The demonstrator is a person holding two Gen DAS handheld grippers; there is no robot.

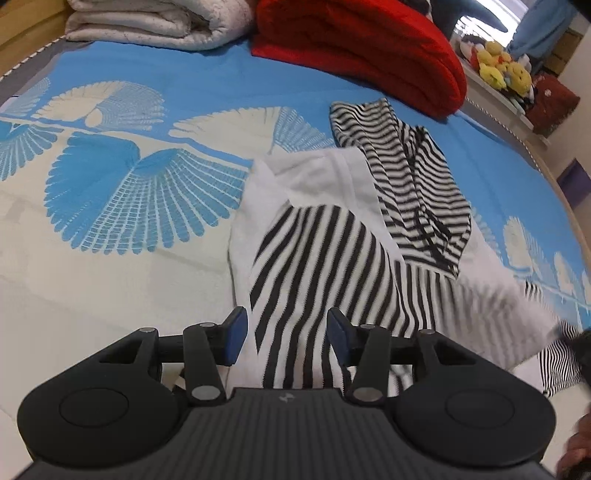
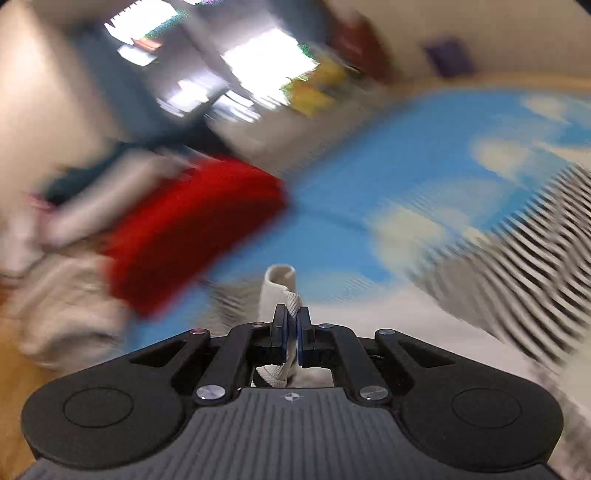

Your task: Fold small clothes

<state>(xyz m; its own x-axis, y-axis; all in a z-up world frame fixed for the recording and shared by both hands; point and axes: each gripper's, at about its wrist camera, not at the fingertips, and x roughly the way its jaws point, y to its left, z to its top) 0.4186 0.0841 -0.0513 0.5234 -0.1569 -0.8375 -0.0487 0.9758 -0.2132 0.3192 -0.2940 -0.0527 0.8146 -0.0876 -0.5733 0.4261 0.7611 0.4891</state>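
A small garment of white cloth with black-and-white striped panels (image 1: 317, 258) lies crumpled on the blue and cream bedspread (image 1: 129, 177). A striped sleeve (image 1: 406, 170) trails toward the back. My left gripper (image 1: 284, 332) is open just above the garment's near striped part, with nothing held. My right gripper (image 2: 291, 325) is shut on a fold of white ribbed fabric (image 2: 280, 288) that sticks up between the pads. The right wrist view is heavily motion-blurred; the striped cloth (image 2: 517, 266) smears at its right.
A folded red blanket (image 1: 362, 48) and a folded white quilt (image 1: 155, 22) lie at the back of the bed. Plush toys (image 1: 502, 66) sit on a shelf at the far right. The bed edge curves down the right side (image 1: 546, 162).
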